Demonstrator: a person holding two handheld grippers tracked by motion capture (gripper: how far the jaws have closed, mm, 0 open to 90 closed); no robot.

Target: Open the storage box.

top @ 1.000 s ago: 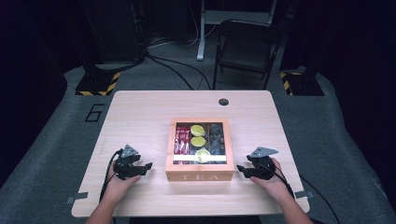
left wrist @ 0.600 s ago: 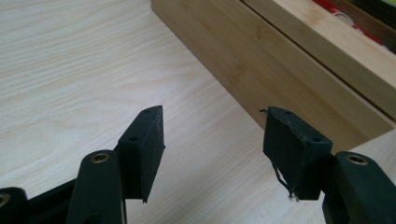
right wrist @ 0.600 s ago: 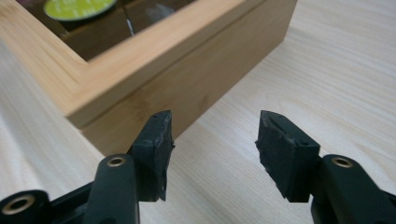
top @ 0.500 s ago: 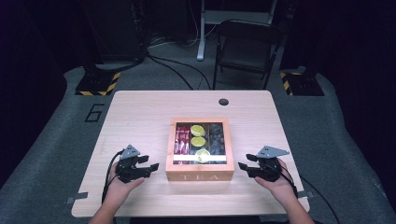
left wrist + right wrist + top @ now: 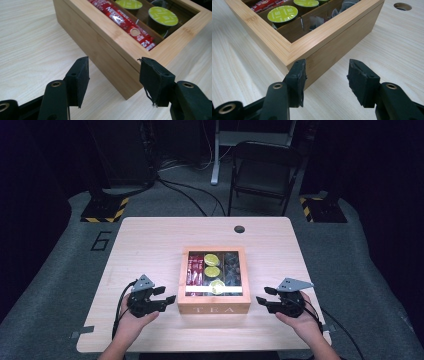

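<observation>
A bamboo tea box (image 5: pixel 214 309) with "TEA" on its front stands mid-table. Through its clear lid I see red sachets (image 5: pixel 194 269), green-topped capsules (image 5: pixel 211 259) and dark tea bags (image 5: pixel 232 267). My left gripper (image 5: pixel 169 299) hovers by the box's front left corner and my right gripper (image 5: pixel 261 296) by the front right one. In the left gripper view the left gripper (image 5: pixel 113 68) is open in front of the box (image 5: pixel 105 47) corner. In the right gripper view the right gripper (image 5: pixel 327 66) is open before the box (image 5: pixel 332 32). Both sets of jaws have just been closing, with nothing gripped.
A round cable hole (image 5: pixel 239 229) sits near the table's far edge (image 5: pixel 205 218). Behind the table stand a folding chair (image 5: pixel 265 170) and yellow-black striped bases (image 5: pixel 106 210), with cables on the floor. Bare tabletop lies on both sides of the box.
Both hands have lifted a little off the table and edged toward the box's front corners. Both sets of jaws look narrower than a second ago.
</observation>
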